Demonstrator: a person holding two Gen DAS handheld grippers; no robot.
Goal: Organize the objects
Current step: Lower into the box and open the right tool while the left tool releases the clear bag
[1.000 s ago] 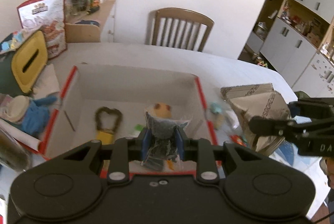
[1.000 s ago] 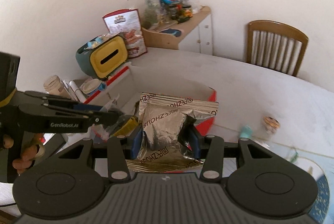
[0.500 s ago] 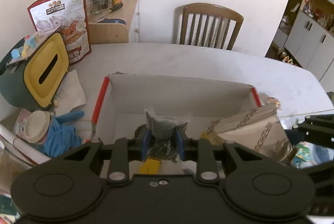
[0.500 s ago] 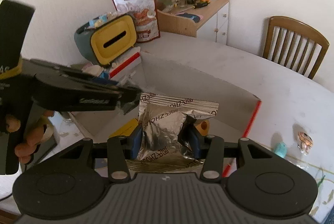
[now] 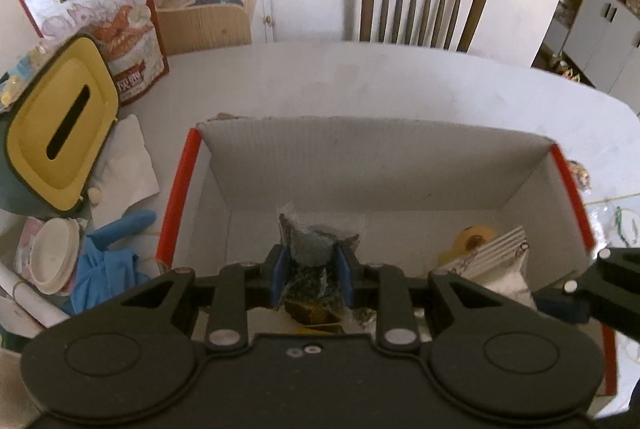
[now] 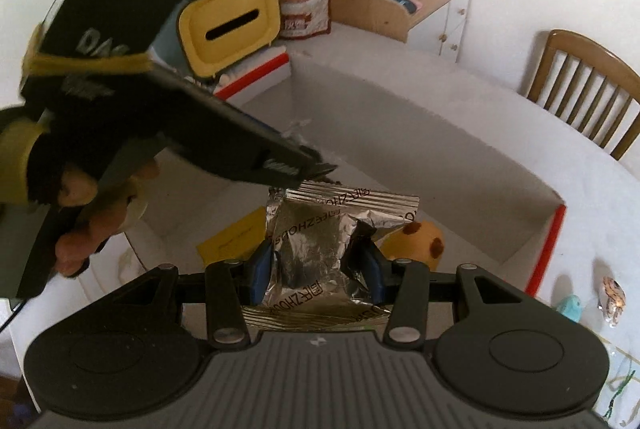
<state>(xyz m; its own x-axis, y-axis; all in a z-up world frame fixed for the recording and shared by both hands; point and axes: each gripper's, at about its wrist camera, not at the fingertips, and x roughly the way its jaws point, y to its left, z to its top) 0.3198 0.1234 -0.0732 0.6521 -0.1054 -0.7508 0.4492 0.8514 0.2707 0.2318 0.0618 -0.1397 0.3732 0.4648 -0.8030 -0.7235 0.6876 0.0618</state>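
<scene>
A white cardboard box with red edges (image 5: pixel 380 165) lies open on the table. My left gripper (image 5: pixel 312 263) is shut on a clear packet of dark bits (image 5: pixel 316 241), held over the box's near side. My right gripper (image 6: pixel 316 265) is shut on a silver foil pouch (image 6: pixel 320 241), also over the box (image 6: pixel 440 133). In the left wrist view the pouch (image 5: pixel 496 261) shows at the box's right end. The left gripper's body (image 6: pixel 168 133) and the hand on it cross the right wrist view just left of the pouch. A yellow card (image 6: pixel 232 237) and a round tan toy (image 6: pixel 420 243) lie inside.
A yellow-lidded tissue box (image 5: pixel 60 125), a snack bag (image 5: pixel 104 13), a blue glove (image 5: pixel 108 253) and a white lid (image 5: pixel 56 253) crowd the table's left. A wooden chair (image 5: pixel 416 5) stands behind. Small trinkets (image 6: pixel 610 295) lie right of the box.
Both grippers have moved forward and lower over the box, each keeping its packet. The left gripper now passes very close to the right wrist camera.
</scene>
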